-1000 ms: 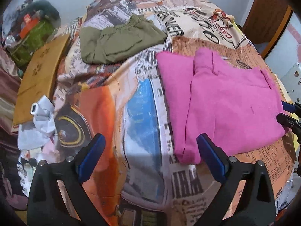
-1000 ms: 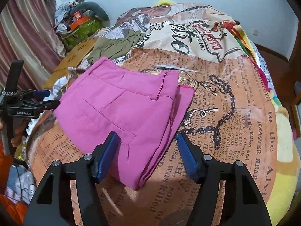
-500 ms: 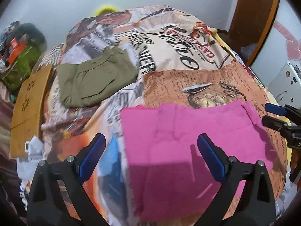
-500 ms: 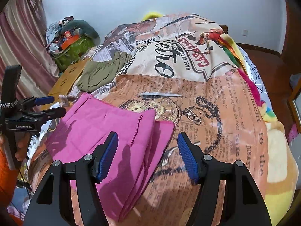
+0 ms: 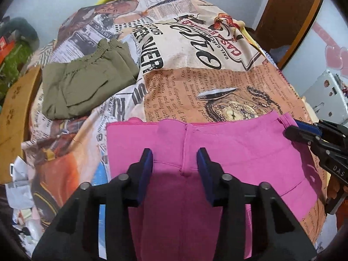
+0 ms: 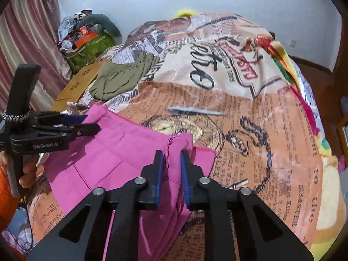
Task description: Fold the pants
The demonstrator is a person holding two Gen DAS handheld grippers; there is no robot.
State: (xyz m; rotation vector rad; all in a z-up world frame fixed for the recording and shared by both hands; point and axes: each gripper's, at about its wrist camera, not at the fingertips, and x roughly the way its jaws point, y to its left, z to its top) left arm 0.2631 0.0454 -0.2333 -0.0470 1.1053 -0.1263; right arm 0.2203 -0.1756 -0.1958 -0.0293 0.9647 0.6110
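The folded pink pants (image 5: 217, 143) lie on the newspaper-print bedspread (image 5: 195, 82); they also show in the right wrist view (image 6: 121, 152). My left gripper (image 5: 175, 163) sits over the pants' near edge, its jaws half closed around the fabric's centre seam with a gap still showing. My right gripper (image 6: 171, 165) has its blue pads nearly together, pinching a raised fold at the pants' corner. Each gripper shows in the other's view, the left one (image 6: 87, 124) and the right one (image 5: 291, 130), both at the pants' edges.
Folded olive-green pants (image 5: 87, 82) lie further back on the bed. A wooden board (image 5: 15, 117) and a cluttered pile with a green bag (image 6: 87, 41) sit at the left. A wooden door (image 5: 289, 15) stands at the right.
Both grippers moved in onto the pink pants and narrowed their jaws. The right one closed on a fold of the fabric; the left one closed partway around the seam.
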